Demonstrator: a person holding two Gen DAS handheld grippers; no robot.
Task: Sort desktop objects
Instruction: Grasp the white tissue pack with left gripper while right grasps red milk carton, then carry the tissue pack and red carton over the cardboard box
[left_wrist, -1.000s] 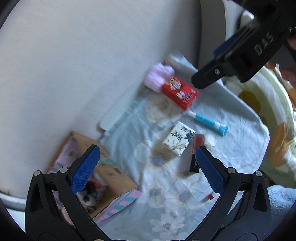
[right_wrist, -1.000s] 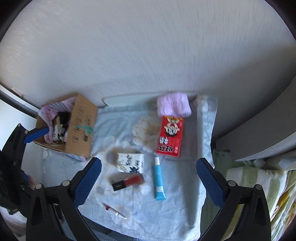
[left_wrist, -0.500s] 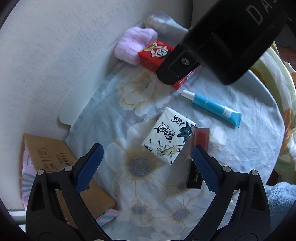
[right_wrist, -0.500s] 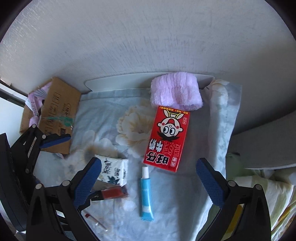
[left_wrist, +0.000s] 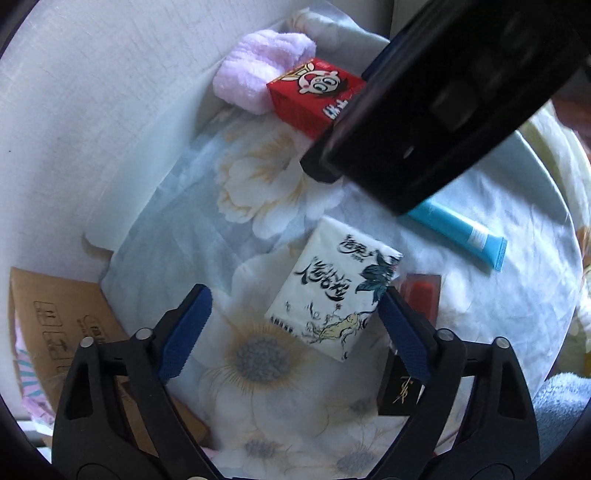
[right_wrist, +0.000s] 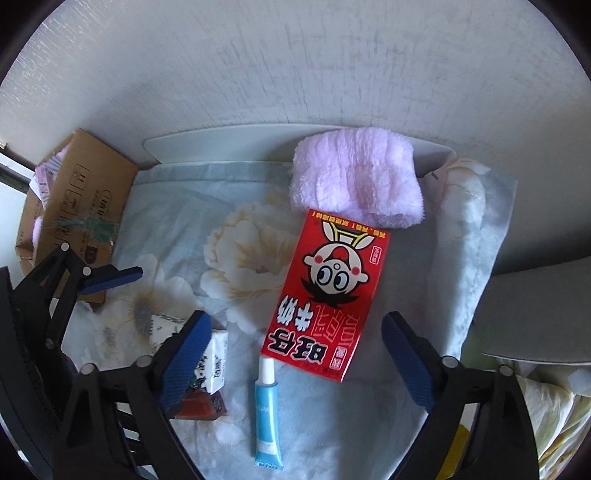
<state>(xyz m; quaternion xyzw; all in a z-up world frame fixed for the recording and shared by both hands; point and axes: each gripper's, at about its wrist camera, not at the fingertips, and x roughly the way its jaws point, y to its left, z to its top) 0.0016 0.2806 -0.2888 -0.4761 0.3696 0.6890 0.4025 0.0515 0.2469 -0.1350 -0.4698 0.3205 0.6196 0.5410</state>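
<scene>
Soft daylight, fairly even, with a bluish cast — brightest at the left edge of the right wrist view. The wall (right_wrist: 295, 66) bows with fisheye bend and the corners go black. The red box (right_wrist: 325, 295) is sharp — the other gripper (left_wrist: 443, 110) looms dark and blurred.

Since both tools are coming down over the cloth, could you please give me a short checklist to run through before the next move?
1. Left tool empty, jaws closing: ok.
2. Tissue pack between its fingers, untouched: ok.
3. Lipstick beside the right finger, could get caught: not ok.
4. Right tool empty, jaws closing: ok.
5. Red box and blue tube both in its span; target: cannot tell.
6. Cardboard box has room: cannot tell.
</scene>
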